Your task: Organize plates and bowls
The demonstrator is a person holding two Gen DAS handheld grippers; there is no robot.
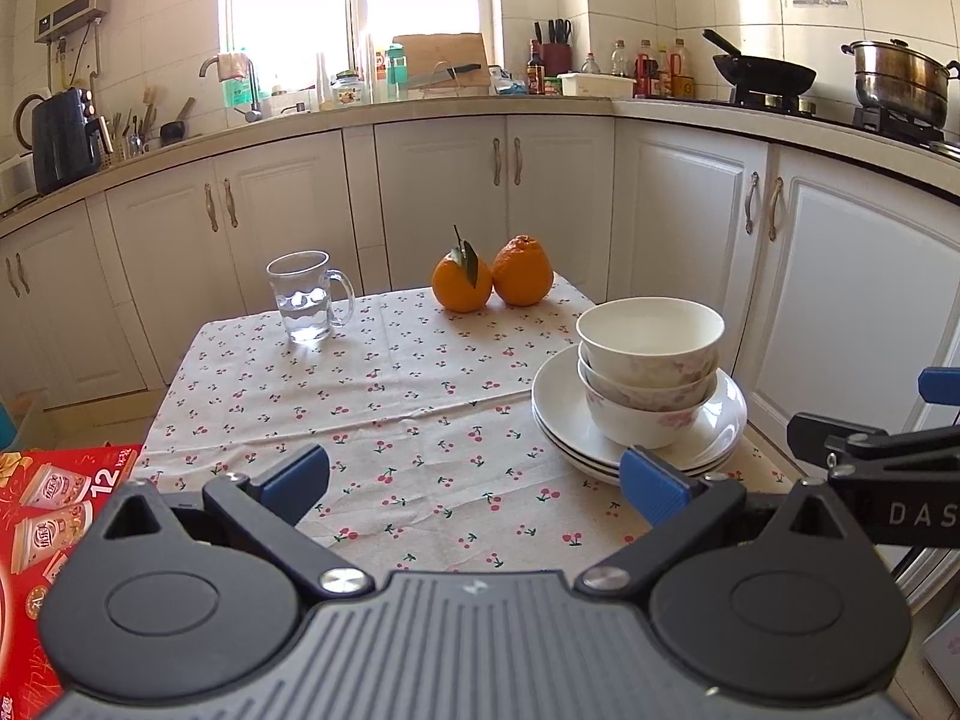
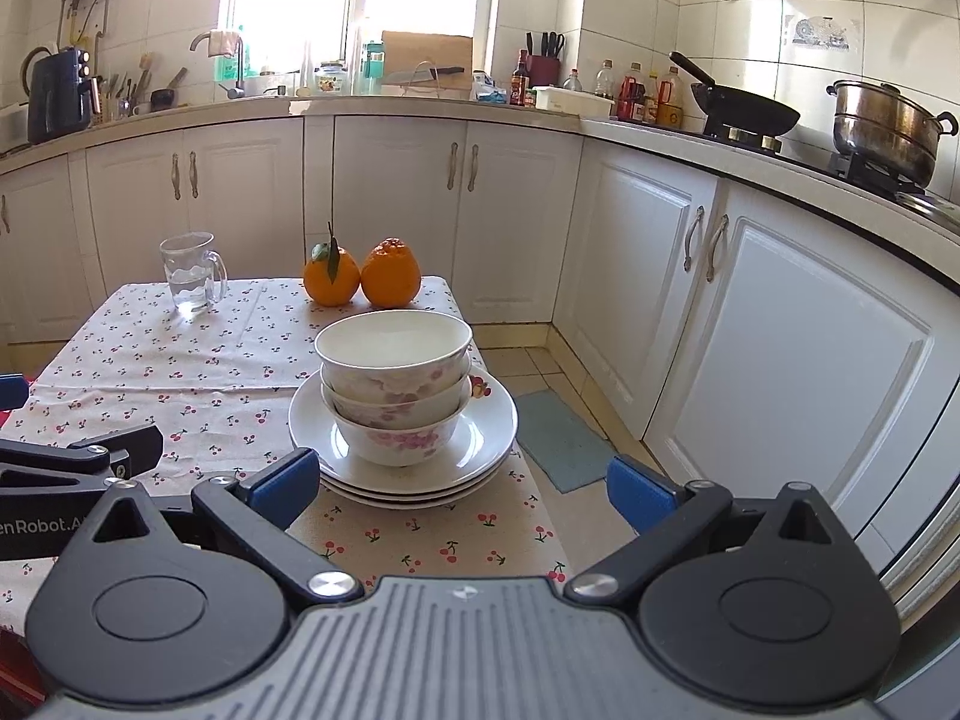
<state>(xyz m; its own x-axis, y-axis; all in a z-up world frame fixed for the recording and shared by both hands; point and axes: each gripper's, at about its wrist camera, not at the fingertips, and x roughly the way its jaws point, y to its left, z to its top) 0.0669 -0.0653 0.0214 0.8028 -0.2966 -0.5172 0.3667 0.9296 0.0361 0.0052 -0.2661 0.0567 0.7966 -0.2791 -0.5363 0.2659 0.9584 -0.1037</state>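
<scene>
Three white floral bowls [image 2: 393,396] sit nested on stacked white plates [image 2: 480,450] at frame centre, seemingly finished, so both the left gripper [image 1: 474,480] and the right gripper [image 2: 462,486], open and empty, should retreat without nudging them.

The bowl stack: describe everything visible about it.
The bowl stack is three nested, upright white bowls, glossy like ceramic, with pink floral prints outside. The top bowl looks empty. It sits centred on stacked white plates near the table's right edge, in front of two oranges. Neither gripper touches it.

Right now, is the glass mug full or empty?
Partly filled: the glass mug stands upright on the tablecloth, clear water showing in its lower half.
</scene>
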